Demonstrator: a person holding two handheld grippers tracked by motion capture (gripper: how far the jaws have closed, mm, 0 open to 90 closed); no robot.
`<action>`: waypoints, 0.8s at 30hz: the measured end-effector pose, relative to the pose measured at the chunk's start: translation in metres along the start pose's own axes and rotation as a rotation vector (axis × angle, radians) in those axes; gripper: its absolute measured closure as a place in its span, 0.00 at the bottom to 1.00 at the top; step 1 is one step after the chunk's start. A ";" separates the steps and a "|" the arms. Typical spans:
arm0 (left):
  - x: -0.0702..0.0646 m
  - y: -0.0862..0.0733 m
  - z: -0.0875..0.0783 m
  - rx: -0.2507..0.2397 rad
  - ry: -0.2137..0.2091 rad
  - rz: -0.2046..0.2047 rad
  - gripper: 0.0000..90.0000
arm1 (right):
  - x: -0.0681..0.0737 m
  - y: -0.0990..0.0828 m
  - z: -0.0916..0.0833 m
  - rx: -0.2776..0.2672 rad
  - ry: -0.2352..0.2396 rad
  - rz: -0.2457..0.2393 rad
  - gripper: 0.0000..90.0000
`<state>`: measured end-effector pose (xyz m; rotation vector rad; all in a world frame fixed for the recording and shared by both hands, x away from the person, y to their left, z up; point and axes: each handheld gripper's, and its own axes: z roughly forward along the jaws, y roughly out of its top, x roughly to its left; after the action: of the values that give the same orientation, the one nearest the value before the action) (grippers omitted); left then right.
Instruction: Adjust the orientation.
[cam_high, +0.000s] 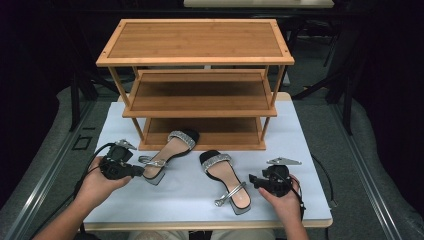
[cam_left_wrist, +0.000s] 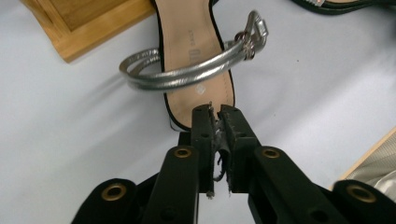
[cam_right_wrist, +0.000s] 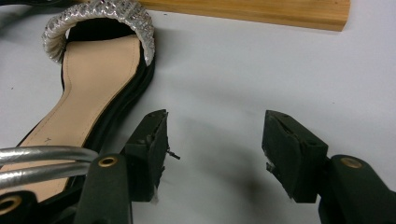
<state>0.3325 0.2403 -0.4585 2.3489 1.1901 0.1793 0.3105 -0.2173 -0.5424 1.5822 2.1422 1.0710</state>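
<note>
On the white desk (cam_high: 165, 200), your left tongs (cam_left_wrist: 215, 112) pinched the left sandal's (cam_left_wrist: 196, 60) heel edge; your right tongs (cam_right_wrist: 215, 140) stood wide, holding nothing.

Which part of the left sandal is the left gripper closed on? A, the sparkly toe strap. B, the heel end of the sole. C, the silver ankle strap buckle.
B: the left gripper has its jaws nearly together at the heel end of the left sandal, behind the silver ankle strap.
</note>
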 end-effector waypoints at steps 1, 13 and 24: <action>0.001 -0.002 0.001 0.001 0.000 -0.001 0.97 | 0.000 0.000 0.000 0.001 -0.001 0.001 0.45; 0.000 -0.023 0.026 0.041 0.001 0.001 1.00 | 0.001 0.000 0.001 0.003 -0.001 0.000 0.45; 0.004 -0.027 0.039 0.028 -0.015 -0.032 1.00 | 0.000 -0.001 0.001 0.003 0.000 -0.001 0.45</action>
<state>0.3285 0.2426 -0.5061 2.3499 1.2291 0.1344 0.3108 -0.2164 -0.5438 1.5826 2.1457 1.0676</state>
